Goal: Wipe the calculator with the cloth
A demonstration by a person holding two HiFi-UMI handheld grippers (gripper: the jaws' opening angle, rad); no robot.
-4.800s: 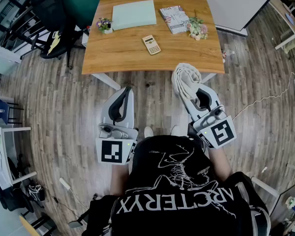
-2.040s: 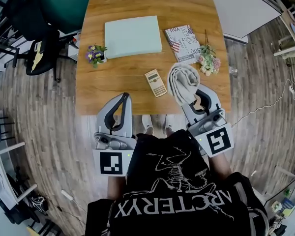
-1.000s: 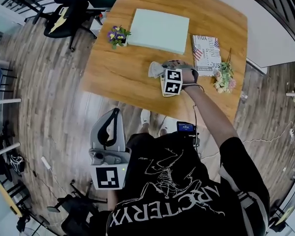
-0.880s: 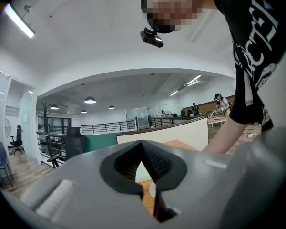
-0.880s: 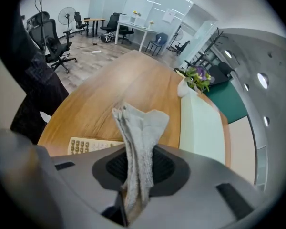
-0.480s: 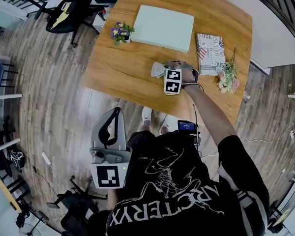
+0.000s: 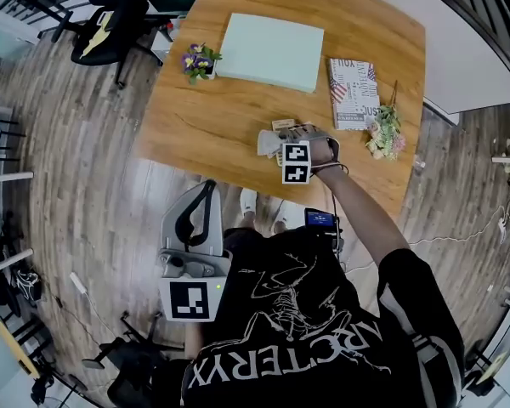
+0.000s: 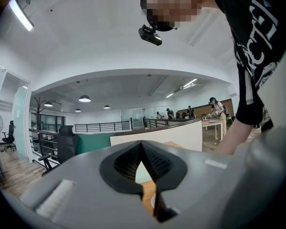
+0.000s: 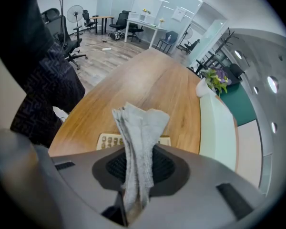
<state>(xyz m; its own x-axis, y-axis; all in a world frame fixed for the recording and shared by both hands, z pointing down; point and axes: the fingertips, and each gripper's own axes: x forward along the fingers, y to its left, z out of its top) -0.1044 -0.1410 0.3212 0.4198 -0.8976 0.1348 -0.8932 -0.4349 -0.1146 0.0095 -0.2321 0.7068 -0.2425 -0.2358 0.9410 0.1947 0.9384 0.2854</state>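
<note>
Right under rt claw (image 9: 136, 152) pinching cloth (image 9: 139, 125) lies calculator (image 9: 107, 140); lt claw (image 8: 142, 146) pressed together.

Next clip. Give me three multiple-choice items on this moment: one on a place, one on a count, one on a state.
1. Where is the calculator? A in a drawer; B on the table, partly behind the cloth; C inside a box.
2. How many flower bunches stand on the table? A one; B two; C four.
3. The right gripper is: A open, empty; B shut, empty; C shut on the cloth.
Key: 1 B, its keys show on the wood past the cloth; 2 B, one purple, one pink; 3 C, the cloth runs between the closed jaws.
</note>
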